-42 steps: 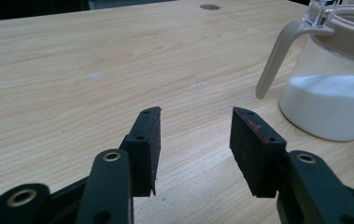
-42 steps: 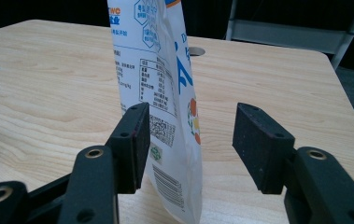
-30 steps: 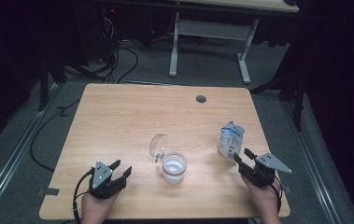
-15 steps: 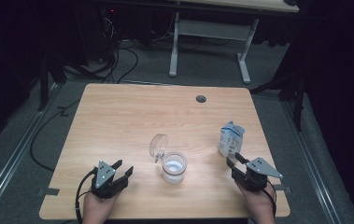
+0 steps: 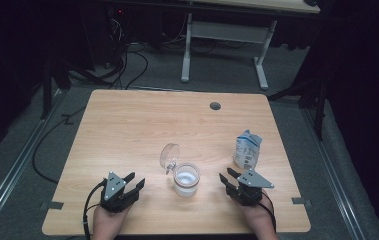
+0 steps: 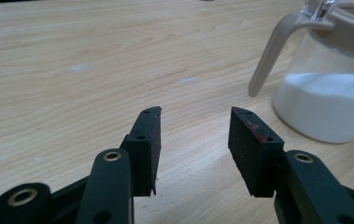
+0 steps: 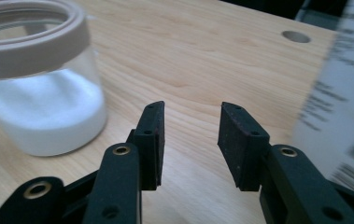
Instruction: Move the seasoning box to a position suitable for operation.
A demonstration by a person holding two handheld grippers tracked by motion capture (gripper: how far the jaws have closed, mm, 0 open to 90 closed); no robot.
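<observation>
A clear glass jar (image 5: pixel 186 178) with a beige rim holds white powder and stands near the table's front middle, its hinged lid (image 5: pixel 169 155) flipped open to the back left. It appears at the right of the left gripper view as jar (image 6: pixel 336 88) and at the left of the right gripper view as jar (image 7: pixel 37 79). A white and blue paper bag (image 5: pixel 247 149) stands at the right, also as bag (image 7: pixel 340 88). My left gripper (image 5: pixel 133 181) sits left of the jar, open, jaws just closing on nothing. My right gripper (image 5: pixel 228 175) lies between jar and bag, open, jaws also closing, nothing between them.
The wooden table (image 5: pixel 142 130) has a round cable hole (image 5: pixel 215 106) at the back right. Beyond it stand a white desk frame (image 5: pixel 224 40) and cables on the grey floor. The person's hands hold both grippers at the front edge.
The right gripper has slid left and toward the front edge, from beside the bag to the gap between bag and jar. Both grippers' jaws look a little narrower. The left gripper stayed put.
</observation>
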